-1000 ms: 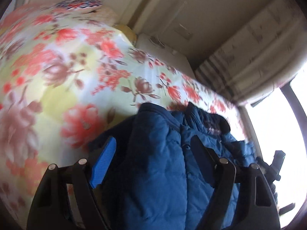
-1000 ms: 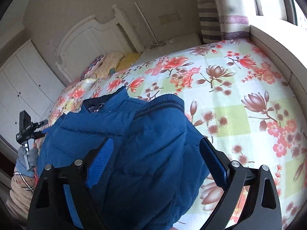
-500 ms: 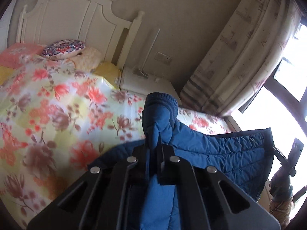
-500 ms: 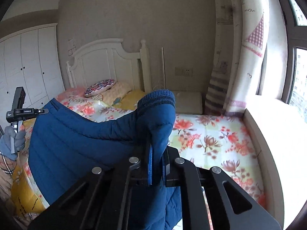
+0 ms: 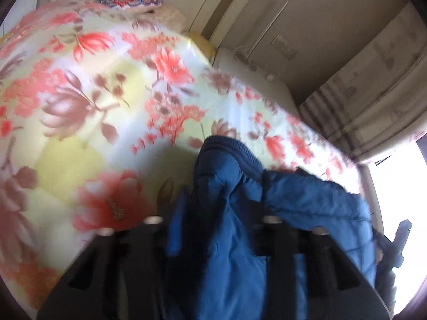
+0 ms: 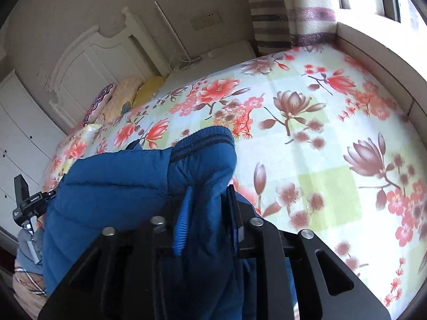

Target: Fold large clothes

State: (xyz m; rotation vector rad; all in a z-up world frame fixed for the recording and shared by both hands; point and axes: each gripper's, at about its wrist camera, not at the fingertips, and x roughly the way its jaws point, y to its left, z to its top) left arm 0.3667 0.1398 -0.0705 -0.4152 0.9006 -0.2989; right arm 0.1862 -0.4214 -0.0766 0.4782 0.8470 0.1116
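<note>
A blue quilted jacket (image 5: 307, 200) lies on the flowered bed sheet (image 5: 93, 106). One sleeve, with its ribbed cuff (image 5: 226, 146) up, stands between the fingers of my left gripper (image 5: 216, 202). Those jaws are opening and stand well apart, and the sleeve sits loose between them. In the right wrist view the jacket (image 6: 106, 186) bulges at the left. Its other cuff (image 6: 205, 138) sticks up past my right gripper (image 6: 209, 189). These jaws are starting to open, but the blue pads (image 6: 182, 221) still pinch the sleeve.
A white headboard (image 6: 88, 61) and pillows (image 6: 125, 93) are at the bed's far end, with a nightstand (image 6: 226, 50) and striped curtain (image 6: 272, 21) beside them. A window ledge (image 6: 373, 48) borders the bed's right side. White wardrobe doors (image 6: 18, 133) stand on the left.
Half a second ago both grippers held the cuffs high, fully shut. Both have since tipped down toward the bed and their jaws have parted, the left far more than the right.
</note>
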